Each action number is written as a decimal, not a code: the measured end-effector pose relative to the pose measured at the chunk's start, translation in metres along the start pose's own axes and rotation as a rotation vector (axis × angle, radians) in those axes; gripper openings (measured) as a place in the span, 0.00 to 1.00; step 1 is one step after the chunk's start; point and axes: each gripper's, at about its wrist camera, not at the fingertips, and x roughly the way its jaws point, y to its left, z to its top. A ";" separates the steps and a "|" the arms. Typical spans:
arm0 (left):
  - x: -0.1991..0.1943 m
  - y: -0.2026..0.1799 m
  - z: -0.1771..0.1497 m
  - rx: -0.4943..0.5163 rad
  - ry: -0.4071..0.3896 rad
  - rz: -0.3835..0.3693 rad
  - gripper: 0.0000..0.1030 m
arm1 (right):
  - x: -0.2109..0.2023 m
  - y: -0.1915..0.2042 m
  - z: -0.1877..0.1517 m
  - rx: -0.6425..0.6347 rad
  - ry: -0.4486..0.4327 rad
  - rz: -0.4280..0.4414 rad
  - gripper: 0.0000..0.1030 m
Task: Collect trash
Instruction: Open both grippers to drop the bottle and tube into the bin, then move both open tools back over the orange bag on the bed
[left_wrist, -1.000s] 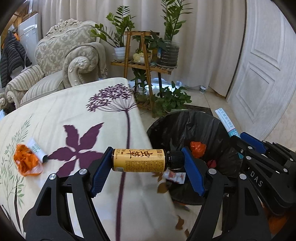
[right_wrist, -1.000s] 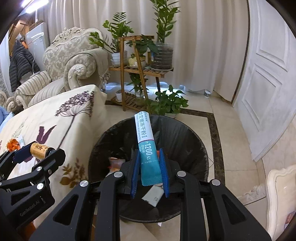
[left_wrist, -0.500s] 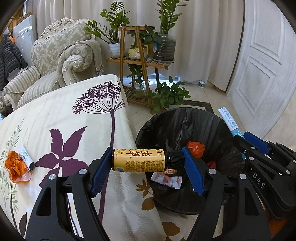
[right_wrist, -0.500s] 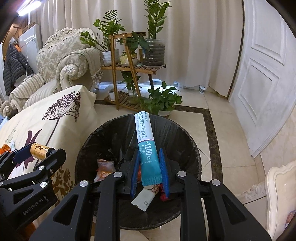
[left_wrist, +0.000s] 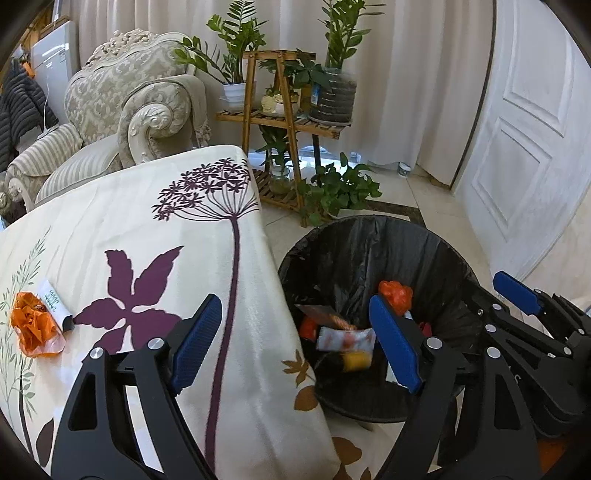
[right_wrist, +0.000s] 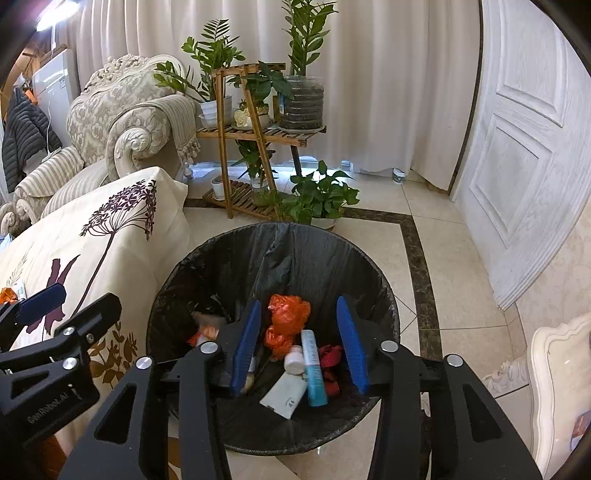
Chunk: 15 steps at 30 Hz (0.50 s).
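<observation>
A black-lined trash bin (left_wrist: 373, 236) (right_wrist: 229, 258) stands on the floor beside the table. My left gripper (left_wrist: 295, 343) is open and empty over the table edge and the bin's left rim. The yellow bottle (left_wrist: 354, 360) lies blurred inside the bin. My right gripper (right_wrist: 301, 341) is open and empty above the bin. The teal tube (right_wrist: 314, 365) lies in the bin among orange bags (right_wrist: 288, 314) and wrappers. On the table, an orange wrapper (left_wrist: 35, 328) and a small white tube (left_wrist: 55, 304) lie at the left.
The table has a cream floral cloth (left_wrist: 147, 240). Behind the bin stand a wooden plant stand (left_wrist: 284, 125) and a potted plant (right_wrist: 317, 199). An armchair (left_wrist: 129, 107) is at the back left, a white door (right_wrist: 524, 155) at the right.
Both grippers opened. The yellow bottle dropped from the left gripper into the bin, and the teal tube dropped from the right gripper into the bin.
</observation>
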 end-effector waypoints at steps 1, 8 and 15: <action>-0.002 0.002 0.000 -0.003 -0.003 0.002 0.78 | -0.001 0.002 0.000 -0.001 0.000 0.000 0.45; -0.014 0.015 -0.004 -0.020 -0.017 0.010 0.78 | -0.009 0.015 -0.003 -0.011 -0.009 0.015 0.49; -0.033 0.038 -0.008 -0.046 -0.039 0.045 0.79 | -0.019 0.033 -0.002 -0.026 -0.023 0.041 0.56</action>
